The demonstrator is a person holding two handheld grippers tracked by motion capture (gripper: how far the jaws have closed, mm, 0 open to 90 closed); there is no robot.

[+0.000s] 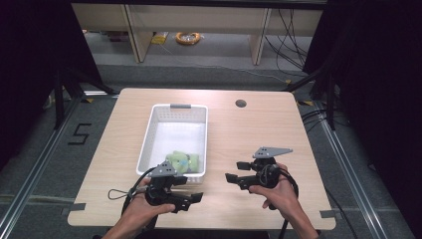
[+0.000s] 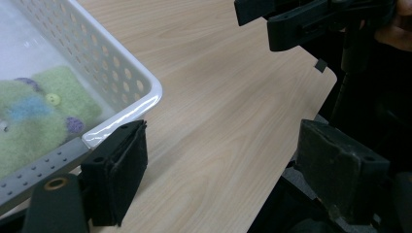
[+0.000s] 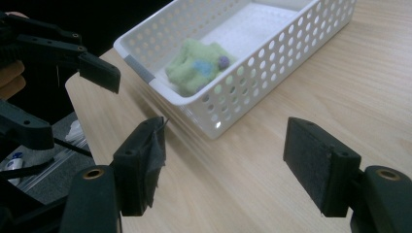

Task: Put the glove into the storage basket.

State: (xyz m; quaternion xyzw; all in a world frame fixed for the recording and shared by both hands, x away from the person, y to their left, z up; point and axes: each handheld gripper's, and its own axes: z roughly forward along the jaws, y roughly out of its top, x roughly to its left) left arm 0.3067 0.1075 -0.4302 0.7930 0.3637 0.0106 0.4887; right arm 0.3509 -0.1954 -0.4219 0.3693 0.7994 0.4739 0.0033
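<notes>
Green felt toy (image 1: 182,162) lies in the near end of the white perforated basket (image 1: 149,134), left of the worktop's centre. High view: we hold the left gripper (image 1: 191,198) just beside the basket's near wall and the right gripper (image 1: 235,171) toward the near right edge, both empty.

Left gripper view: jaws apart, one pad (image 2: 121,170) by the basket's corner. A careless reach could catch the rim and shove the basket.

Right gripper view: jaws apart over bare wood, toy well off. Reaching across, we judge the grippers might collide.

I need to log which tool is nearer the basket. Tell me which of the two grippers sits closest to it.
The left gripper: it sits right at the white basket's near corner, by the green felt toy. The right gripper is off to the side over bare table.
</notes>
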